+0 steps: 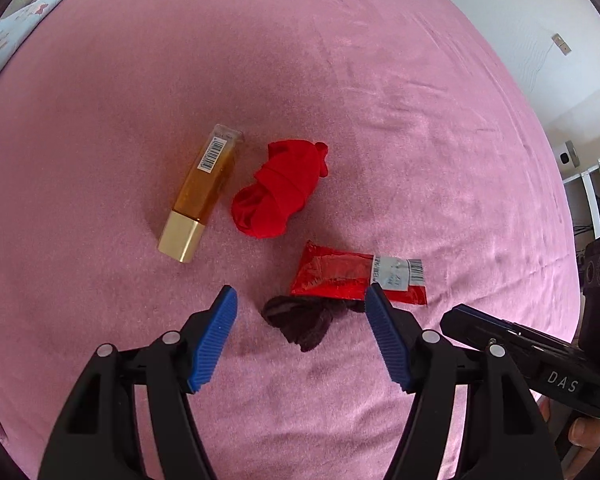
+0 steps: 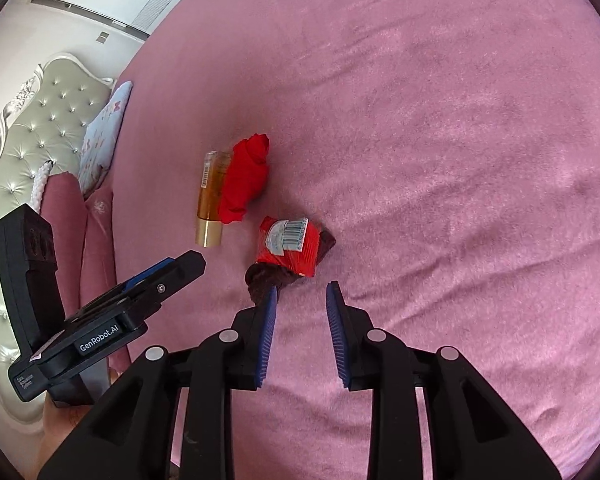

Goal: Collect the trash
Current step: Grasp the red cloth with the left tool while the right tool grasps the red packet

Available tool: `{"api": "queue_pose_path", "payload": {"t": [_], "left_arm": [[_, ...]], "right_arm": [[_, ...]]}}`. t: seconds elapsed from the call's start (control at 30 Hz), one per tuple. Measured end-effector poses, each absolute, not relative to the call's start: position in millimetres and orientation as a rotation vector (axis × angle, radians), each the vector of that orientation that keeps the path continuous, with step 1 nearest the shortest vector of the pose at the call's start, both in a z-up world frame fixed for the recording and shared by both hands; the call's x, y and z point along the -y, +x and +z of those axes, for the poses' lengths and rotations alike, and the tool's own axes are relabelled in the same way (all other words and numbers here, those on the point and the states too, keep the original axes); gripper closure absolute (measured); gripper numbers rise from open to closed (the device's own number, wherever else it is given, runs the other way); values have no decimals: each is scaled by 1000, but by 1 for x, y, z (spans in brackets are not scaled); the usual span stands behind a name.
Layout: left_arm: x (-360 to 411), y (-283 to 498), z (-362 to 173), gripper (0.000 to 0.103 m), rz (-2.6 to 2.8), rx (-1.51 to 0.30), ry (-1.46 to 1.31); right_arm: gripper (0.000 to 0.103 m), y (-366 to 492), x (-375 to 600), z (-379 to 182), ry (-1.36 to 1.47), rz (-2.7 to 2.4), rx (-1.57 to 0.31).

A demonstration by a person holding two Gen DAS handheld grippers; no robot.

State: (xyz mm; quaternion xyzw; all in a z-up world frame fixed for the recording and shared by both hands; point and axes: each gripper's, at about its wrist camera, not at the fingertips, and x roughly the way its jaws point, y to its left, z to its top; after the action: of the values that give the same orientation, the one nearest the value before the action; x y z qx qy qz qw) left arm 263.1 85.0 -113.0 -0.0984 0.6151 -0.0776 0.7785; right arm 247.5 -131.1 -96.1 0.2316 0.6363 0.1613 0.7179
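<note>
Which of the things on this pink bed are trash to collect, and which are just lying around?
Likely trash:
- red foil wrapper with a barcode label, looks empty

Probably just lying about:
- amber bottle with gold cap, looks still full
- red rolled cloth
- dark brown cloth
- patterned pillow

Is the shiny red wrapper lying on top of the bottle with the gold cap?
No, the shiny red wrapper lies on the pink blanket, apart from the gold-capped bottle.
</note>
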Motion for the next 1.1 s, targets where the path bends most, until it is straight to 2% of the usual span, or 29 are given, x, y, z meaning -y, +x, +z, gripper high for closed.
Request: {"api": "queue_pose_path", "payload": {"t": [0.17,0.27,0.33,0.37,0.47,0.87,0.93,0.97,1.0,1.1], "left_arm": [[-85,278,-128,37,-171,-1352,-205],[-86,286,-136,37,-172,-1362,-195],[-87,291,-140,37,-172,-1370,-201],[-87,294,-142,37,-174,-1373,-200],[-84,304,-145,37,-180,-1379,-188],[-69,342,-165,38,-180,-1405,-108],[-66,348,-169,48,-189,-1406,-104],[-65,350,-172,64,-184,-1407,-97],[-65,352,-174,69,-181,-1414,-94],[-63,353,-175,74,-193,-1408,-104]], "right_arm": [[63,265,124,-115,488,344,-1422],[63,271,122,-120,492,345,-1427],[67,273,120,-123,497,363,-1438],[76,274,119,-124,504,377,-1442],[81,274,120,-123,530,404,-1429],[83,266,144,-113,607,417,-1398],[83,266,146,-113,614,414,-1395],[83,266,147,-113,616,414,-1394],[83,265,147,-112,616,413,-1391],[83,263,151,-110,622,419,-1382]]}}
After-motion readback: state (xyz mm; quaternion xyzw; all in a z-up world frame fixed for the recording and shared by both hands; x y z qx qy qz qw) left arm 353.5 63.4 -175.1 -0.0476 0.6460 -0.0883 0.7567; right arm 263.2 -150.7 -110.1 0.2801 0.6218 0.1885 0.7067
